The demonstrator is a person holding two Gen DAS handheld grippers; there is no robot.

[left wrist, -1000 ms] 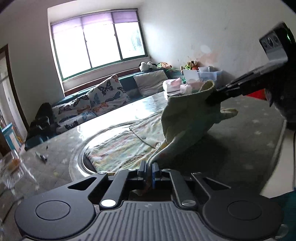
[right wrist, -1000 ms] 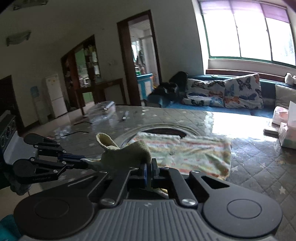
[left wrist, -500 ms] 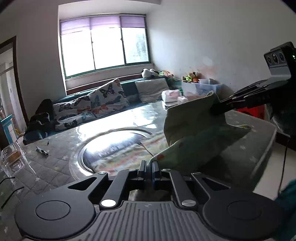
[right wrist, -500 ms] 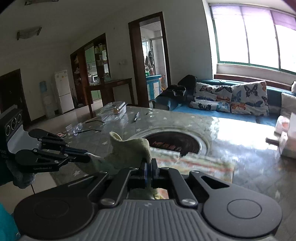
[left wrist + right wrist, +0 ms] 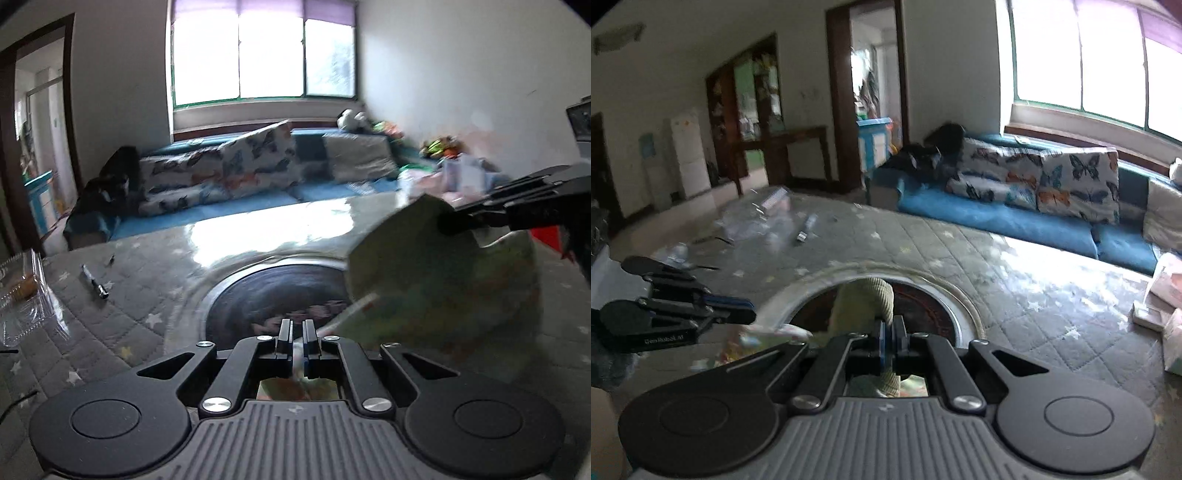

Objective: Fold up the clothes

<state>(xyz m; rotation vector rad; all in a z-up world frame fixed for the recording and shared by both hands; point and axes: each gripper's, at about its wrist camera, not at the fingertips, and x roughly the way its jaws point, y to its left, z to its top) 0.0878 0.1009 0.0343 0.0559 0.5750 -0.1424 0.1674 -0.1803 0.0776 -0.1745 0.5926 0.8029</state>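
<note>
A pale green printed garment hangs blurred between my two grippers, off the grey quilted table. In the left wrist view my left gripper is shut on a thin edge of the cloth, and my right gripper comes in from the right, shut on a raised corner. In the right wrist view my right gripper is shut on the garment's ribbed cuff. My left gripper sits at the left, holding blurred cloth.
A dark round inset lies bare in the table's middle. A pen and a clear plastic box lie at the left. Tissue packs sit at the right. A blue sofa with butterfly cushions stands behind.
The garment, spread over the round inset a second ago, has been lifted and drawn off it. Both grippers moved sideways with the cloth still held, and the inset now shows.
</note>
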